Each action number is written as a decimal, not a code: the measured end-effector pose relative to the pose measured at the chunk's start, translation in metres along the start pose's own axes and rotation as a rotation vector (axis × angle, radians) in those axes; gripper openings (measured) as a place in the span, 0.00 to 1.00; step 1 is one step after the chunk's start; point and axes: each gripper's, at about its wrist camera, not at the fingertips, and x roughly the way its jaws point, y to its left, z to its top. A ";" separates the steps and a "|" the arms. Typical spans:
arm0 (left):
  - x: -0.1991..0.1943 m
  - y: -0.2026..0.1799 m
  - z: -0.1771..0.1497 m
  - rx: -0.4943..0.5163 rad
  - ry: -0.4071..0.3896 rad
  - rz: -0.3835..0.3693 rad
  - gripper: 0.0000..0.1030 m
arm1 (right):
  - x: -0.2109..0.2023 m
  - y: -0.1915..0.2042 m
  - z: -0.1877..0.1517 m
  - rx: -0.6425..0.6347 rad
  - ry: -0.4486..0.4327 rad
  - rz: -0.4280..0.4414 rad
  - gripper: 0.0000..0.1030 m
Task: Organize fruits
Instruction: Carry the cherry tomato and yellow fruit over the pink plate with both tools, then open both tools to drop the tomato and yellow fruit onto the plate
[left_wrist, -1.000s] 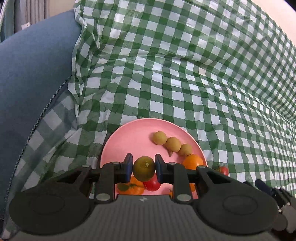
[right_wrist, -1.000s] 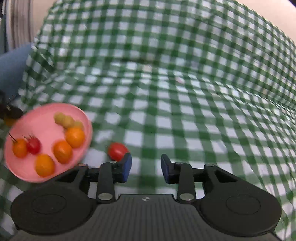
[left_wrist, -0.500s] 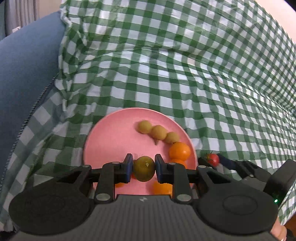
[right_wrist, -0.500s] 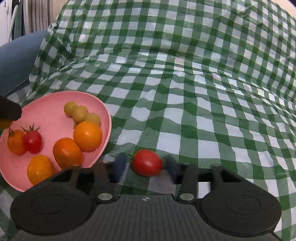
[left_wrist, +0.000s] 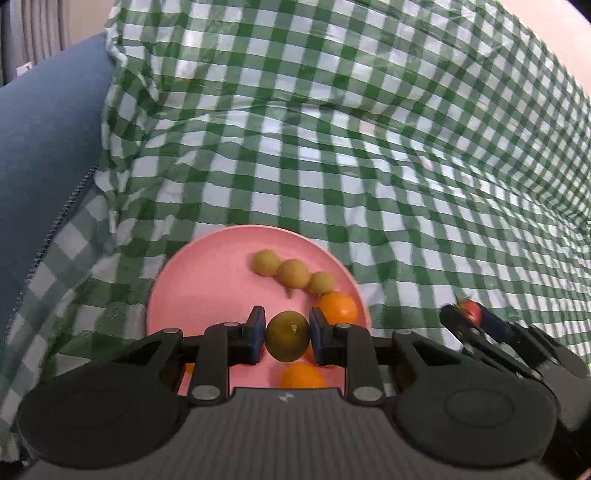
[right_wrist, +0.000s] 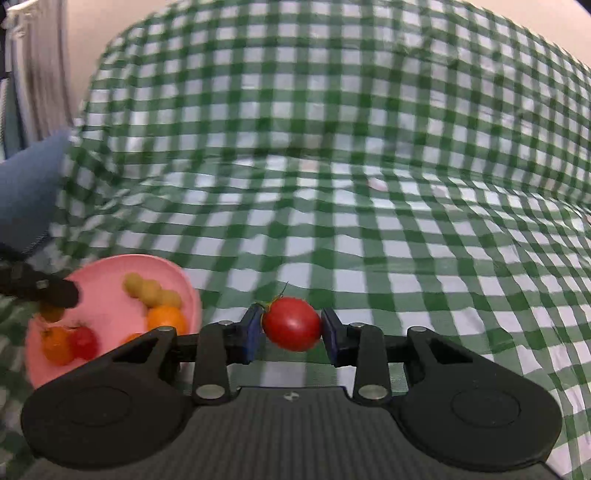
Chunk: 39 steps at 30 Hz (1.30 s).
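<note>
My left gripper is shut on an olive-green round fruit and holds it above the near part of the pink plate. The plate holds three small tan fruits, oranges and, in the right wrist view, a red tomato. My right gripper is shut on a red cherry tomato, lifted over the cloth to the right of the plate. The right gripper also shows in the left wrist view with the tomato between its tips.
A green and white checked cloth covers the whole surface and rises in folds at the back. A blue cushion lies at the left, beside the plate. The left gripper's finger reaches over the plate's left side in the right wrist view.
My right gripper closed on the red cherry tomato and lifted it off the cloth. My left gripper kept its hold on the green fruit and drew back over the plate.
</note>
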 end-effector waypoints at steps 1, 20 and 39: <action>0.001 0.003 0.001 0.006 -0.004 0.016 0.28 | -0.003 0.006 0.001 -0.013 -0.001 0.015 0.35; 0.032 0.051 0.014 -0.002 0.044 0.126 0.28 | 0.011 0.091 0.014 -0.163 0.053 0.155 0.35; 0.013 0.046 0.023 0.038 -0.013 0.211 1.00 | 0.005 0.098 0.024 -0.187 0.045 0.135 0.84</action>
